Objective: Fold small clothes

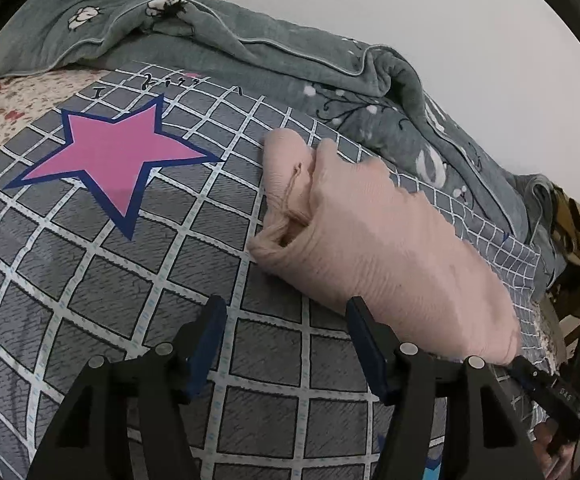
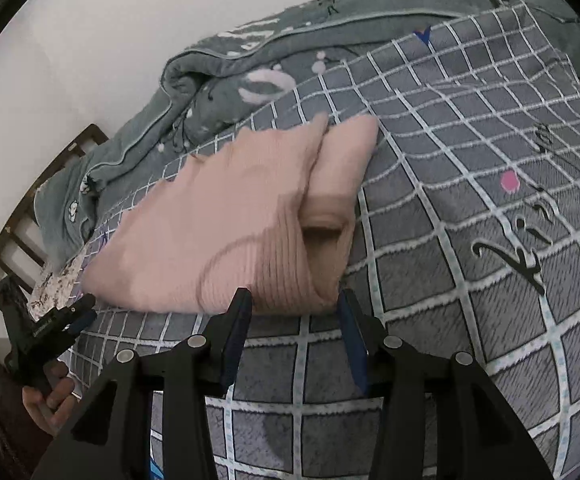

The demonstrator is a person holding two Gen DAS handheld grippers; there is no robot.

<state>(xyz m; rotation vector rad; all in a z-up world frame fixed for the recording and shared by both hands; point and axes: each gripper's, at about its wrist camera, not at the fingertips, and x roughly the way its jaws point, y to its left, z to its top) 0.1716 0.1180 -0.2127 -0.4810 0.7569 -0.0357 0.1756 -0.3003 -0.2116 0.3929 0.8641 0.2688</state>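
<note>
A pink ribbed knit garment (image 1: pixel 374 240) lies folded on the grey checked bedspread (image 1: pixel 130 264), its open cuff or neck end pointing left. My left gripper (image 1: pixel 286 312) is open and empty, just in front of the garment's near edge. In the right wrist view the same garment (image 2: pixel 226 232) lies ahead. My right gripper (image 2: pixel 294 300) is open, its fingertips at the garment's near edge, nothing held. The right gripper also shows at the right edge of the left wrist view (image 1: pixel 546 388), and the left gripper shows at the left of the right wrist view (image 2: pixel 50 328).
A grey-green quilt (image 1: pixel 250 48) is bunched along the wall behind the garment. A pink star (image 1: pixel 118 156) is printed on the bedspread to the left. A floral sheet (image 1: pixel 6 108) shows at far left. A wooden bed frame (image 2: pixel 30 208) and a chair with cloth (image 1: pixel 578 240) stand beside the bed.
</note>
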